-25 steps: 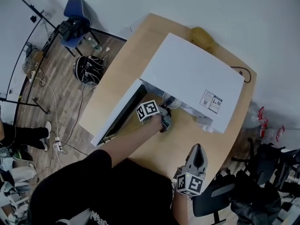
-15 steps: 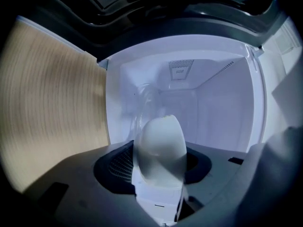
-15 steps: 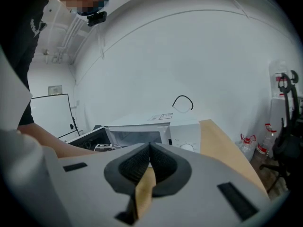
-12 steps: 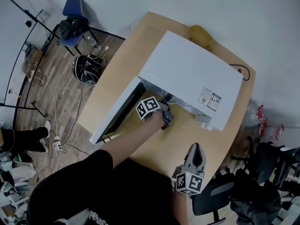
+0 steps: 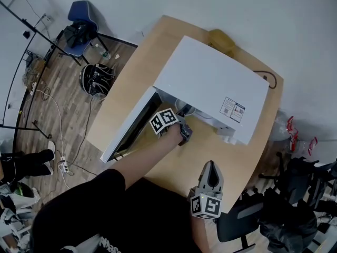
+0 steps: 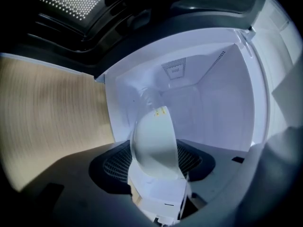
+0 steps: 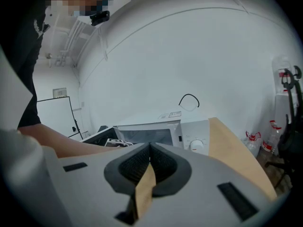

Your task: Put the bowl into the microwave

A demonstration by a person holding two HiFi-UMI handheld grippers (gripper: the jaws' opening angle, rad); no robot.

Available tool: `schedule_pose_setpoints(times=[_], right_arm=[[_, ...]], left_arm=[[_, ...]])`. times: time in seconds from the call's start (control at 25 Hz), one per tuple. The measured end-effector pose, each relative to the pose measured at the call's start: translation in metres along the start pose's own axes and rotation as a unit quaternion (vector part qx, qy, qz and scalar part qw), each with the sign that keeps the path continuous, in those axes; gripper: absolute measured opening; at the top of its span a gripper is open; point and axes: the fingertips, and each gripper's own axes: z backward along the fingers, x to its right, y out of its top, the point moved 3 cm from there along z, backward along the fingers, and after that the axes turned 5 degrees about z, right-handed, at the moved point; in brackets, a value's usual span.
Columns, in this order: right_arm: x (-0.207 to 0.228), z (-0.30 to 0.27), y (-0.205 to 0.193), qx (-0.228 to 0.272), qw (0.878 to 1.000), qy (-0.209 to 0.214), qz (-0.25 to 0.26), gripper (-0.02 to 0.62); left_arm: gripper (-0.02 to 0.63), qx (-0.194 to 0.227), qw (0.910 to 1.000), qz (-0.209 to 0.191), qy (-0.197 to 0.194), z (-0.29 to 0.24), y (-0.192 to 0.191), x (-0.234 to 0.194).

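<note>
Reaching into the open microwave (image 5: 210,88) on the counter (image 5: 131,83), the left claw (image 5: 182,130) is opening its jaws, with the white bowl (image 6: 154,145) between them, inside the doorway. The right claw (image 7: 149,160) is closed and empty

White bowl (image 6: 154,143) stands tilted on edge, low centre of frame, at the open white microwave's (image 5: 210,86) mouth.

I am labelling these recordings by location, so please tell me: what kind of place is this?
Probably a lab or office workroom, not a home kitchen. The microwave stands on a bare wooden table, a blue chair sits by the wall, and loose cables run over the wood floor.
</note>
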Motion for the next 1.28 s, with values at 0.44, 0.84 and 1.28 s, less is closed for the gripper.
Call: schedule_pose_setpoints(times=[0.44,0.84,1.28], right_arm=[[0.011,0.000,0.003,0.002,1.000,-0.019,-0.006,0.060],[0.006,-0.001,0.005,0.002,1.000,-0.009,-0.002,0.060],[0.007,0.005,0.002,0.001,1.000,-0.014,-0.002,0.060]], left_arm=[[0.235,-0.005,0.9999,-0.009,-0.007,-0.014,0.004,0.005],[0.282,0.000,0.9939,-0.092,0.060,-0.009,0.007,0.000],[0.290,-0.019,0.9825,-0.176,0.056,-0.014,0.004,0.012]])
